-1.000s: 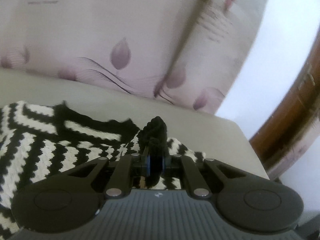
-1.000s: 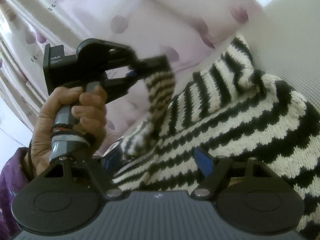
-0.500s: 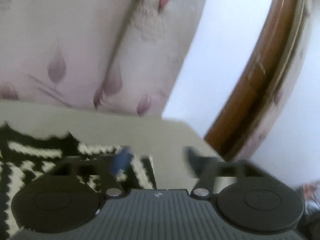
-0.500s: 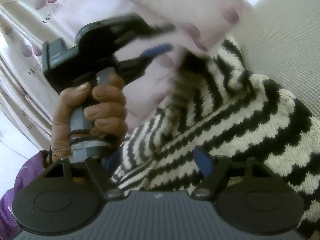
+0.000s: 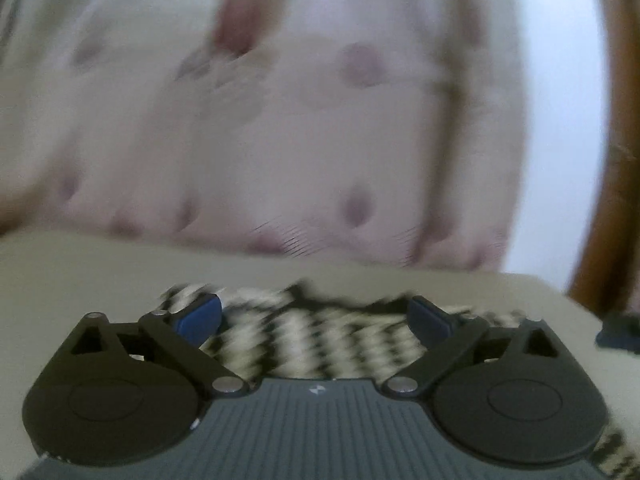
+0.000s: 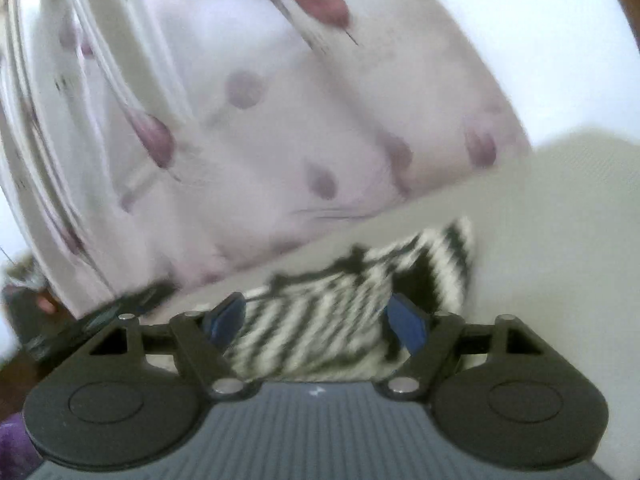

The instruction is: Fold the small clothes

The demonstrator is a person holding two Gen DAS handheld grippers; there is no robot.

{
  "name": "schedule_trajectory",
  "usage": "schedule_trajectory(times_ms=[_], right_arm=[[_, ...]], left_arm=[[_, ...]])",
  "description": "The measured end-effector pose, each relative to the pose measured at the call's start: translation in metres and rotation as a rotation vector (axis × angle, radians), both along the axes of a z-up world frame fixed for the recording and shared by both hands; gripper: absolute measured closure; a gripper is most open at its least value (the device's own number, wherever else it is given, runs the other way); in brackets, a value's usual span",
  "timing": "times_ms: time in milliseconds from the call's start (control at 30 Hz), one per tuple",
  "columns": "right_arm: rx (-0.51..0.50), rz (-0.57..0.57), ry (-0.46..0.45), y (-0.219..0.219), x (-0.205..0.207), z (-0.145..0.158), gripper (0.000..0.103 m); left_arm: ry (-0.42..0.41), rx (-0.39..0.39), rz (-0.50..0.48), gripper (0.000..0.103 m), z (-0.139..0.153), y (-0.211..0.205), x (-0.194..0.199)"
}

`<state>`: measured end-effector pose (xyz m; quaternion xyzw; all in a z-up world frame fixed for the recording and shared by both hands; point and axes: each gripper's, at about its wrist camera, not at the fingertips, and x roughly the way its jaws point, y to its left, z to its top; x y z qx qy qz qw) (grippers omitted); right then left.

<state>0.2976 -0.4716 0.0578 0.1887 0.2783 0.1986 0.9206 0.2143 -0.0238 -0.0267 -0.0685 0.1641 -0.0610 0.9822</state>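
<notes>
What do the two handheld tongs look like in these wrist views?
Both look alike: the left tongs and right tongs have black linkage arms on round black pivot housings, silver pins, blue pads, and a ribbed grey body with a small white mark.

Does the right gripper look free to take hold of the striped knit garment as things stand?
Probably yes: the right gripper is open, the striped knit garment lies straight ahead on the grey cushion, nothing between.

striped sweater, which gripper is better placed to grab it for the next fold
Probably the right gripper: its open jaws frame the striped sweater near a raised corner. The left gripper, whose jaws have just been opening, is open too, over flatter knit and blurred.
</notes>
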Motion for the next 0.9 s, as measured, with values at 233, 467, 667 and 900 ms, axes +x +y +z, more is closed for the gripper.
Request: schedule_trajectory(times_ms=[233,467,667,900], right_arm=[[-0.154,0.003,0.155,0.015,0.085,-0.038,0.024],[-0.205,0.064,0.089,0.04,0.098,-0.038,0.089],[-0.12,-0.125,-0.133,0.009,0.089,0.001,0.09],[-0.088,-0.126,0.128,-0.003,0.105,-0.074,0.089]], left_arm=[[0.097,-0.147,0.141,0.007,-0.044,0.045,0.008],[0.088,-0.139,0.168,0.002,-0.042,0.046,0.0],[0.132,-0.203,0.246,0.0,-0.046,0.058,0.003],[0.109,-0.213,0.279,0.002,-0.043,0.061,0.0]])
